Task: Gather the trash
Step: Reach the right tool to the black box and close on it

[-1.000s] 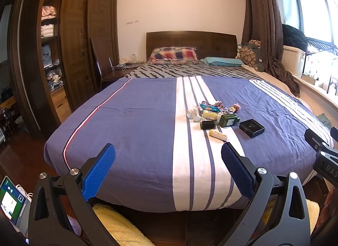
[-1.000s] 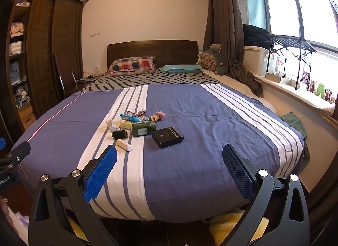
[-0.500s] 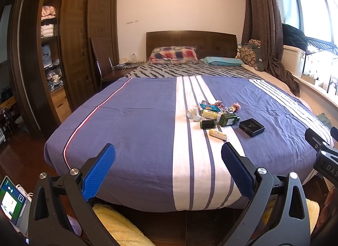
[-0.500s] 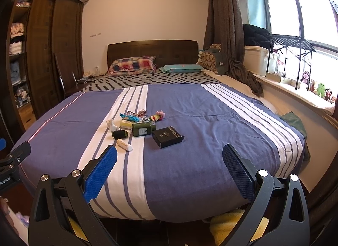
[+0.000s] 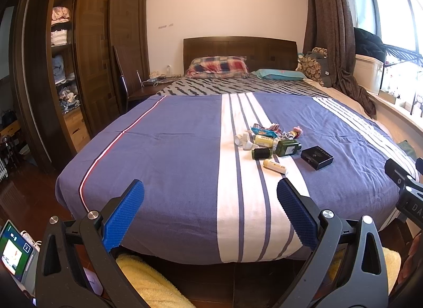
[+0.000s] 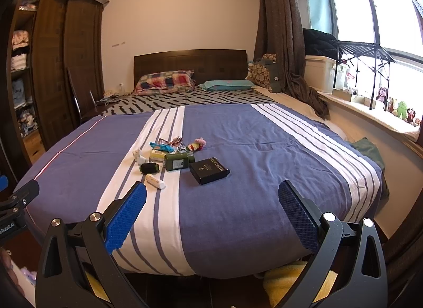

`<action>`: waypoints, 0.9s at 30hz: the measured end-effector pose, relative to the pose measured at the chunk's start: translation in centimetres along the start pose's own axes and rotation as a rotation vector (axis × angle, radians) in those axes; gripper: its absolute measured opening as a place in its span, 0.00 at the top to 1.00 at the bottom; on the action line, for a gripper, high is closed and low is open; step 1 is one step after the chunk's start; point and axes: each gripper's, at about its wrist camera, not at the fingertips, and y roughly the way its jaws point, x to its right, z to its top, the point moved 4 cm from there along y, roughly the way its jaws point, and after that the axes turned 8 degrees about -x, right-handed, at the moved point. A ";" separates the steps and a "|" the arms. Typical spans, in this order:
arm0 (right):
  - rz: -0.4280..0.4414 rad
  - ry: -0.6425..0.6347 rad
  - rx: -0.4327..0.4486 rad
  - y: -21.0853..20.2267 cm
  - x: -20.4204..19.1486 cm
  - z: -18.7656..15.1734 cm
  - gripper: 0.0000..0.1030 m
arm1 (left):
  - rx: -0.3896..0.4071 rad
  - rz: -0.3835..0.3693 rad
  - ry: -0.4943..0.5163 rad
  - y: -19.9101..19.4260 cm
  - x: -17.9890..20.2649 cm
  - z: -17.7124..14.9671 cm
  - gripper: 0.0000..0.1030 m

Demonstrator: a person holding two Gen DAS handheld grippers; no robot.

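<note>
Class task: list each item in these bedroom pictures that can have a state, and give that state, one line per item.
left gripper: open, empty
right gripper: open, empty
green bottle: lying on its side
black box: lying flat, closed
white tube: lying down
wardrobe: open, shelves showing
curtain: drawn aside

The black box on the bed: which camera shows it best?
The right wrist view: the black box lies near the picture's centre, larger, with white lettering on its lid showing. In the left wrist view the box sits off to the right, smaller, its lettering fainter.
</note>
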 end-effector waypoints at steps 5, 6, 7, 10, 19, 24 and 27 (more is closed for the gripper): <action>-0.008 -0.002 0.005 1.2 0.3 -0.4 0.03 | -0.011 0.016 0.016 1.3 0.1 -0.5 0.08; -0.003 -0.007 0.003 1.6 0.3 -0.5 0.03 | -0.016 0.010 0.017 1.7 0.2 -0.5 0.08; 0.002 -0.015 -0.001 2.0 0.3 -0.7 0.03 | -0.019 0.009 0.019 2.1 0.2 -0.6 0.08; 0.006 -0.023 -0.038 3.6 0.5 -1.1 0.03 | -0.037 0.019 0.027 3.6 0.4 -0.8 0.08; 0.016 -0.021 -0.163 10.1 1.5 -2.5 0.03 | -0.128 -0.021 0.027 9.6 1.4 -2.0 0.08; 0.071 0.013 -0.238 14.5 2.2 -3.2 0.03 | -0.210 -0.024 0.085 13.6 3.7 -2.4 0.08; 0.053 0.019 -0.255 16.7 2.8 -2.7 0.03 | -0.254 -0.039 0.105 16.3 5.3 -2.2 0.08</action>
